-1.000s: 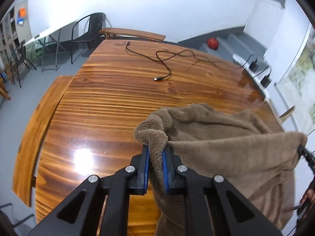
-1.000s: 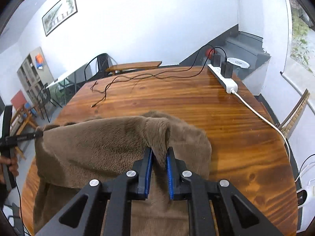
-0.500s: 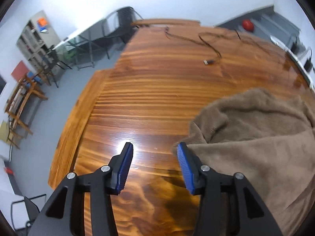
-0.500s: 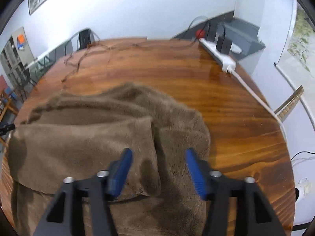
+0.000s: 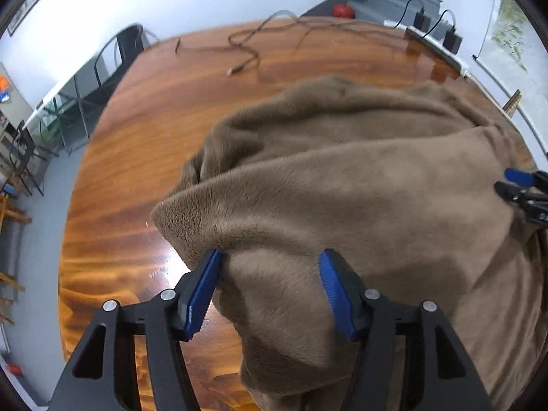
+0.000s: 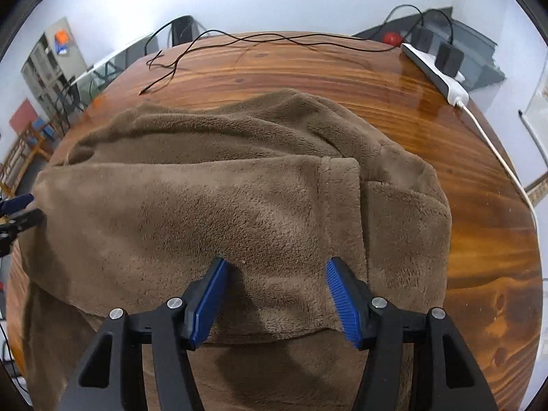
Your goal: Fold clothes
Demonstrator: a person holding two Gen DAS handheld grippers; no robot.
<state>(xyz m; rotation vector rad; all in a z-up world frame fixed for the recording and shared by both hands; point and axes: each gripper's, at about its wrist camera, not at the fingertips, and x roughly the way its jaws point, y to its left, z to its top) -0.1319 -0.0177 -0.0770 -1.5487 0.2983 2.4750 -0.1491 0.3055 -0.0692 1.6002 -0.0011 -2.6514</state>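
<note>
A brown fleece garment lies folded over on the round wooden table, its top layer doubled toward me. My left gripper hovers low over the garment's near left fold; its jaws are opening, with fabric lying between them and nothing pinched. My right gripper stands open over the garment near the top layer's edge, pads apart from the cloth. Each gripper shows in the other's view: the right gripper at the garment's right edge, the left gripper at its left edge.
A white power strip with black plugs and a white cord lies at the table's far right. A thin black cable trails across the far side. A black chair stands beyond the table, and a red ball lies on the floor.
Both grippers were shut on raised corners of the garment; they let go and opened wide. The fabric dropped onto the table, and both grippers sank closer over it.
</note>
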